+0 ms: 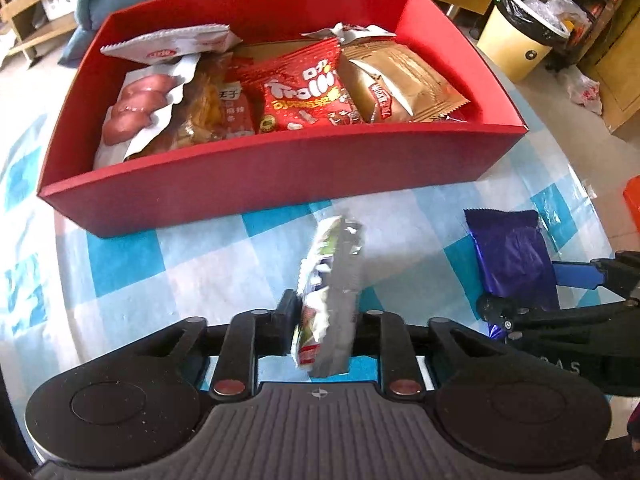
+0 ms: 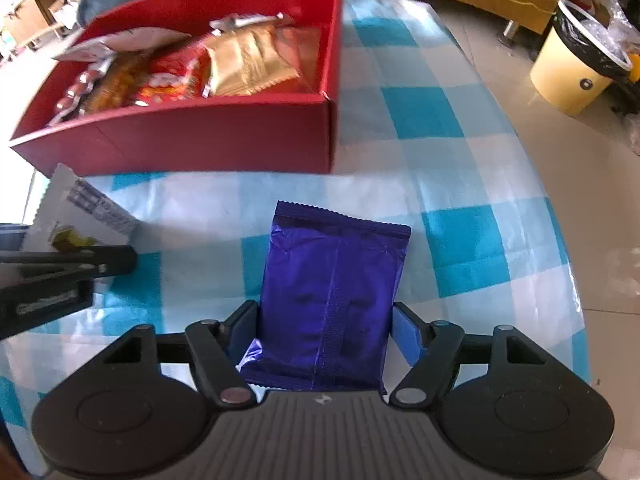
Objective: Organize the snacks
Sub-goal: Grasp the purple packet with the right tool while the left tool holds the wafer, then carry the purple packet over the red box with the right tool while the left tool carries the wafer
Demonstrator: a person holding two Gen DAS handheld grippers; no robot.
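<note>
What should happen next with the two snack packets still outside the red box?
Probably the left tool, already pinching the white packet, should carry it forward over the red box and drop it in. The purple packet lies on the checked cloth between the right tool's fingers, but I can't tell whether they press it yet.

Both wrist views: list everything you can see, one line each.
Red box: one, red, on the far part of the tablecloth.
Snack packets in the box: several, red, gold, white and orange, piled inside.
Purple packet: one, purple, flat on the cloth between the right fingers.
White packet: one, white and silver, pinched upright.
Tablecloth: one, blue and white check, under everything.
Bin: one, cream with a black liner, on the floor beyond the table.
Left gripper: shut on the white packet.
Right gripper: fingers at the purple packet's sides.
</note>
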